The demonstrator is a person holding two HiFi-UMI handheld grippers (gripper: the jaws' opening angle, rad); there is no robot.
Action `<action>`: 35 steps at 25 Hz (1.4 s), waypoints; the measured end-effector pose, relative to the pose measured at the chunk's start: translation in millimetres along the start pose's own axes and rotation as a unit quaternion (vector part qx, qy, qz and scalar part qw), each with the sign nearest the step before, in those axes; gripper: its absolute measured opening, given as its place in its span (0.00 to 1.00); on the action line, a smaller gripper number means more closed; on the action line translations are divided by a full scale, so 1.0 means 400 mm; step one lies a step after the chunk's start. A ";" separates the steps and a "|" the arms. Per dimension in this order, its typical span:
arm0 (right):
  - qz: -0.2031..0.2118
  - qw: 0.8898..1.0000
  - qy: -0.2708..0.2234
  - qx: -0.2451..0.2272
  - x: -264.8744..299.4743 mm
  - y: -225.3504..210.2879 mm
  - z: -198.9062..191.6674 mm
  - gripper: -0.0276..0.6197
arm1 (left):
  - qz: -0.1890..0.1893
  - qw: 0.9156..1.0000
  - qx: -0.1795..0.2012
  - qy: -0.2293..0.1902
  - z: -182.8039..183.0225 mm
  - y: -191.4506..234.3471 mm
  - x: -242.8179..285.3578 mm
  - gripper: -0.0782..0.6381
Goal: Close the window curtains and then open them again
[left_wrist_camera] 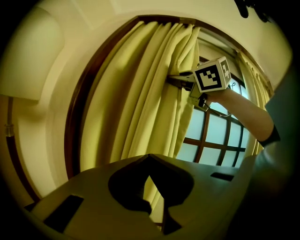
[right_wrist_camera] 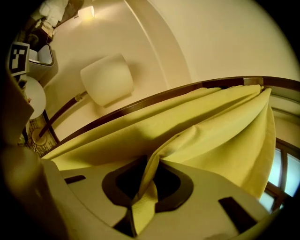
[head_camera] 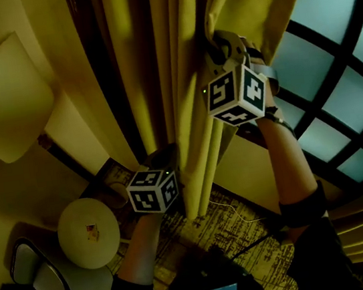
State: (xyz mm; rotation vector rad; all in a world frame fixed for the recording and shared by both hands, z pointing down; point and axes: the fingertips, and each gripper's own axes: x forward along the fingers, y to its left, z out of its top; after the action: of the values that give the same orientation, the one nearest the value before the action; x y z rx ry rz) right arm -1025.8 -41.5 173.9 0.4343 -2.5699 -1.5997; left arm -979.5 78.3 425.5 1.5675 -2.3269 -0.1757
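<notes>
Yellow curtain [head_camera: 158, 77] bunched left of window [head_camera: 341, 83] | right gripper [right_wrist_camera: 143, 187] pinches its fold | left gripper [left_wrist_camera: 149, 161] closed, empty | risk: a hard tug could slip the cloth free

Patterned carpet floor [head_camera: 229, 227] with round side table [head_camera: 80, 236], chair [head_camera: 45, 284].

Yellow curtain [head_camera: 148, 58], black-and-white marker cube [head_camera: 153, 191], dark brown window bars [left_wrist_camera: 202, 143], cream lampshade [head_camera: 6, 99], speckled dark-and-tan carpet [head_camera: 227, 225].

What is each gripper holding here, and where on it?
The right gripper has its jaws pinched on a fold of the yellow fabric curtain, near its window-side edge. The left gripper is shut on nothing.
</notes>
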 end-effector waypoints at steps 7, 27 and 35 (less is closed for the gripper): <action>0.017 1.000 -0.012 -0.007 0.045 0.025 0.019 0.15 | 0.029 1.000 -0.010 0.000 0.021 0.039 0.016 0.11; 0.031 0.998 -0.053 -0.019 0.129 0.062 0.075 0.15 | 0.102 0.994 -0.019 -0.028 0.054 0.135 0.007 0.11; 0.014 0.999 -0.041 -0.013 0.205 0.083 0.118 0.15 | 0.081 0.996 -0.014 -0.018 0.066 0.222 0.013 0.11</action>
State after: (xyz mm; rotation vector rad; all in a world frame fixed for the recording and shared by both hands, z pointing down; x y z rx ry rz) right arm -1121.0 -10.1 176.0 0.3373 -2.5984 -1.6733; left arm -1068.3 105.8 426.7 1.3658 -2.4543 -0.1988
